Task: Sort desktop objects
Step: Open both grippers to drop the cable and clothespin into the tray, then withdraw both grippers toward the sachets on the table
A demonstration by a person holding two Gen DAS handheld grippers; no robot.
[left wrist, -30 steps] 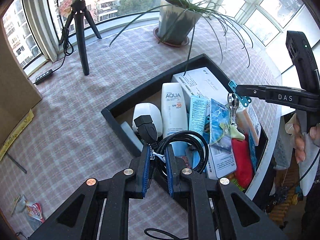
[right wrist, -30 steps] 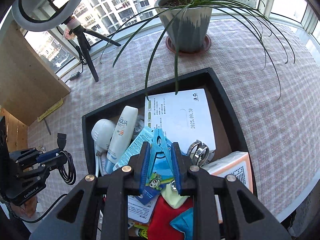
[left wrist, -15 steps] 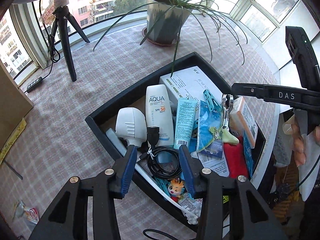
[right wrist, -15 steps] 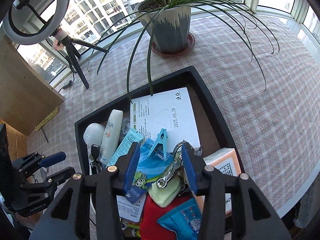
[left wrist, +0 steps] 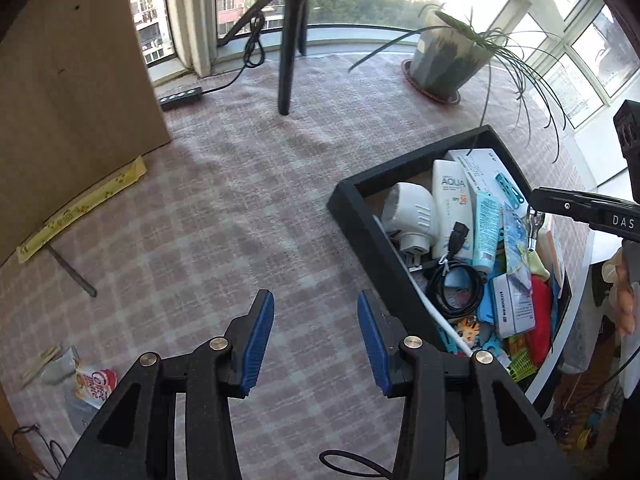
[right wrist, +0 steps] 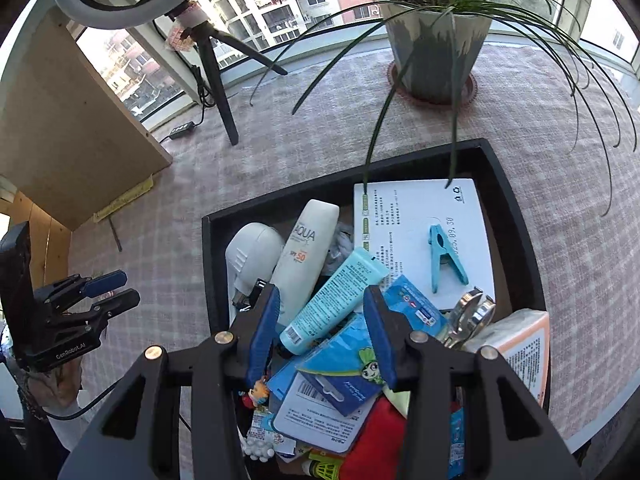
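The black tray (right wrist: 516, 216) is my landmark, and it holds nearly everything to be sorted: a coiled black cable (left wrist: 454, 280) near its left wall beside the white plug adapter (left wrist: 410, 214), the AQUA sunscreen tube (right wrist: 306, 256), a teal tube (right wrist: 334, 296), a blue clothes peg (right wrist: 444, 258) lying loose on the white box (right wrist: 420, 216) toward the tray's far side, and a metal clip (right wrist: 474, 314) at the box's near edge. My right gripper (right wrist: 320, 330) hangs over the tray's near half, jaws about half open and gripping nothing; the peg and the metal clip lie free of it. My left gripper (left wrist: 316, 336) is off the tray's left side over the checked tablecloth (left wrist: 224, 216), jaws likewise half open with nothing between the pads. Both sets of jaws have just been opening. I judge both deliveries complete and the step in hand to be the retreat toward the next pick. Still outside the tray, well to its left, lie a crumpled snack wrapper (left wrist: 90, 386) and a thin dark stick (left wrist: 72, 272); the next move calls for carrying the left gripper to one of these, low and square, since both lie flat on the cloth.
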